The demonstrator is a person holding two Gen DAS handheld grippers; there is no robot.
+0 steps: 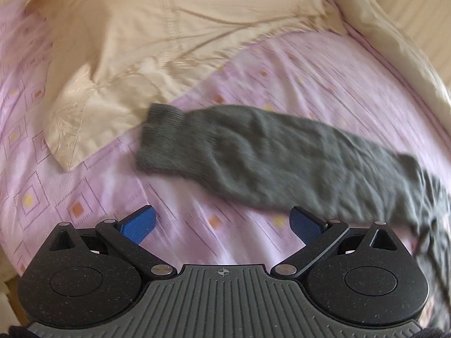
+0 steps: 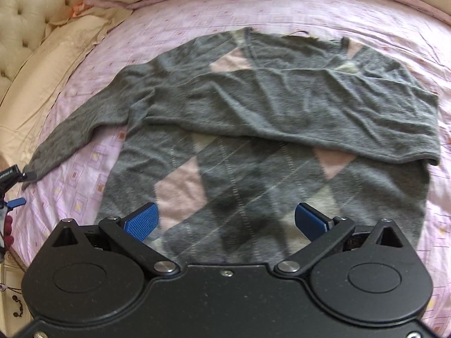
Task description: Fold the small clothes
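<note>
sweater (image 2: 282,107) flat, neck away | unfolded sleeve (image 1: 253,152) (cuff leftward) lies crosswise | left gripper (image 1: 222,222), right gripper (image 2: 227,219) wide, empty

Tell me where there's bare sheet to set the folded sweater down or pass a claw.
Bare pink sheet lies beyond the sweater collar, up to the cream bolster. A smaller patch sits between the outstretched sleeve and the left claw. Crowded: the pillow meets the cuff, and the sweater fills the middle under the right claw.

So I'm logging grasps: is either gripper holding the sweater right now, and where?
Neither. The left gripper and right gripper are both open and empty above the grey sweater.
</note>
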